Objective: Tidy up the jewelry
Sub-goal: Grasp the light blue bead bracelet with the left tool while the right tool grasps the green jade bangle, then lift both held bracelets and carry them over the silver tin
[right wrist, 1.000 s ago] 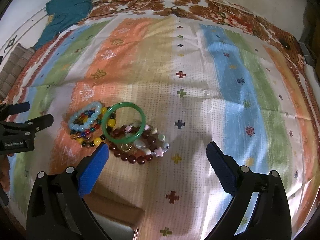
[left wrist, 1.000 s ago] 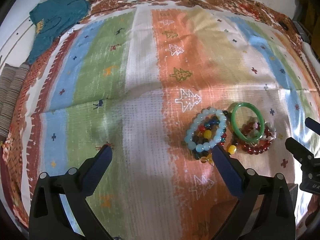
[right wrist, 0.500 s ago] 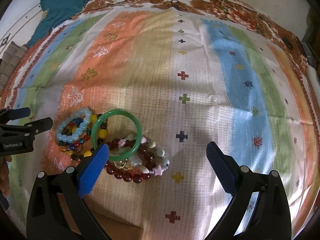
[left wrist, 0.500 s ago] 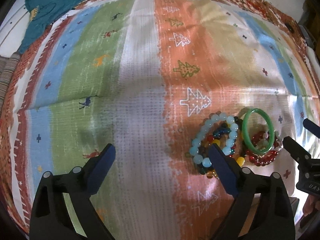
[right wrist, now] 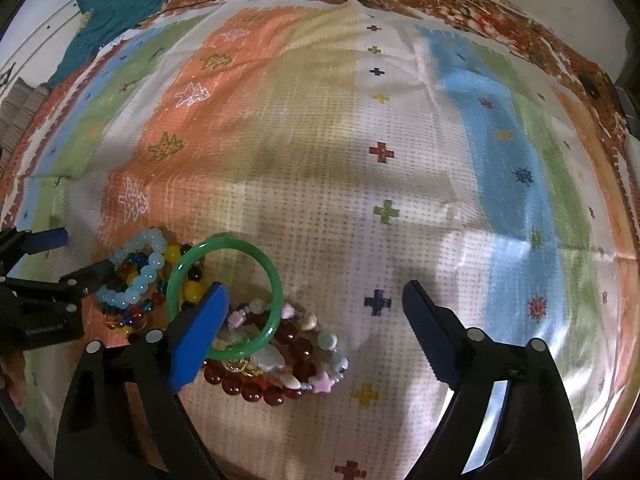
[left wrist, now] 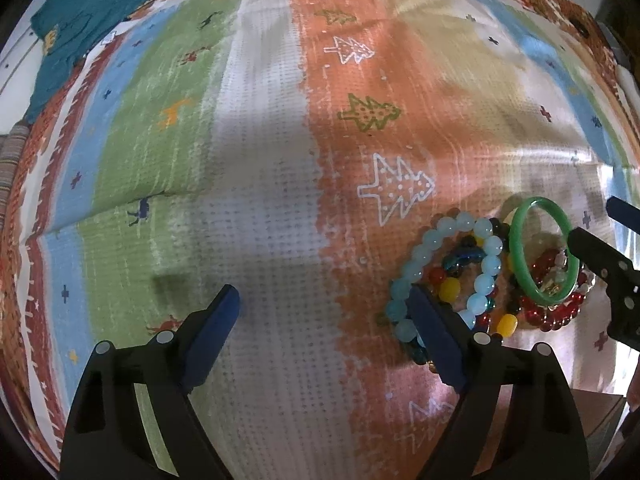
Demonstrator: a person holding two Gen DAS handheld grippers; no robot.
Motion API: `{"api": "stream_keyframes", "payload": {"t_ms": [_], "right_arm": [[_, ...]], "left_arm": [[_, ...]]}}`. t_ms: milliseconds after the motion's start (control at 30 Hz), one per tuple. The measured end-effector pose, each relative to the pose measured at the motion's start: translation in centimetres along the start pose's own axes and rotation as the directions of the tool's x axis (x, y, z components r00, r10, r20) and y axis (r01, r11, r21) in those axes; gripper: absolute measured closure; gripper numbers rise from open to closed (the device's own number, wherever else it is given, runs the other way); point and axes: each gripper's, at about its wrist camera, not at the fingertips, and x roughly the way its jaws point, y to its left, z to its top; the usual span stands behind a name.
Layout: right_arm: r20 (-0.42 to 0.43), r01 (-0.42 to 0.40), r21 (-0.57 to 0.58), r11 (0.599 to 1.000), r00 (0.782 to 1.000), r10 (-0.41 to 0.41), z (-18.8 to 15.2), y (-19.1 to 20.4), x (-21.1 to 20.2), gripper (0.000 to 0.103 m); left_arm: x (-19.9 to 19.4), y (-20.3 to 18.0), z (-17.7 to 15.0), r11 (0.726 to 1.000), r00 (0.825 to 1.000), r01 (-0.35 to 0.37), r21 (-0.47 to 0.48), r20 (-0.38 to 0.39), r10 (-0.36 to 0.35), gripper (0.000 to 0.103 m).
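Striped woven cloth (right wrist: 328, 184) w/ tree and cross motifs covers the work surface; crease runs across it mid-frame.

Near, L wrist view: left gripper (left wrist: 326, 304) jaws apart, nothing between them. Its rt finger (left wrist: 434, 336) now overlaps the near edge of the pale blue bead bracelet (left wrist: 448, 272), at approx 4 o'clock in frame. Contact w/ beads: cannot tell. Jaws have just been closing a little, still wide.

Near, R wrist view: right gripper (right wrist: 316, 308) also wide, no pad pressing anything. Its lt finger (right wrist: 200, 336) sits over the near arc of the green bangle (right wrist: 226, 298), approx 7 o'clock. Jaws just narrowed too.

Pile, mid-range: bangle lies tilted on top of the dark red bead bracelet (right wrist: 256, 384) and a pastel charm bracelet (right wrist: 316, 344); multicolour bead bracelet (left wrist: 460, 280) lies under the blue one. All touching/overlapped, one heap.

Change vs 1 s ago: both tools lower and closer to the heap; heap itself unmoved.

Reading: approach phase, no pick yet; sorting not started. L lined up for blue beads, R for bangle, probably.

Far, 11 o'clock: teal garment (left wrist: 80, 28) at cloth edge.
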Motion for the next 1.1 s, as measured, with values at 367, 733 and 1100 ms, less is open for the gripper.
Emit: {"api": "stream_keyframes", "payload": {"t_ms": [367, 733, 1100], "right_arm": [[-0.046, -0.046, -0.042, 0.998, 0.998, 0.044, -0.1, 1.0, 1.7, 0.072], [-0.024, -0.057, -0.057, 0.997, 0.998, 0.056, 0.0, 0.8, 1.0, 0.094], [-0.003, -0.055, -0.048, 0.997, 0.998, 0.055, -0.4, 0.5, -0.3, 0.095]], "left_arm": [[0.2, -1.4, -0.1, 0.997, 1.0, -0.01, 0.071, 0.011, 0.009, 0.059], [0.0, -1.3, -0.2, 0.998, 1.0, 0.005, 0.068, 0.019, -0.006, 0.092], [-2.6, -1.3, 0.0, 0.997, 0.997, 0.06, 0.051, 0.044, -0.062, 0.092]]}}
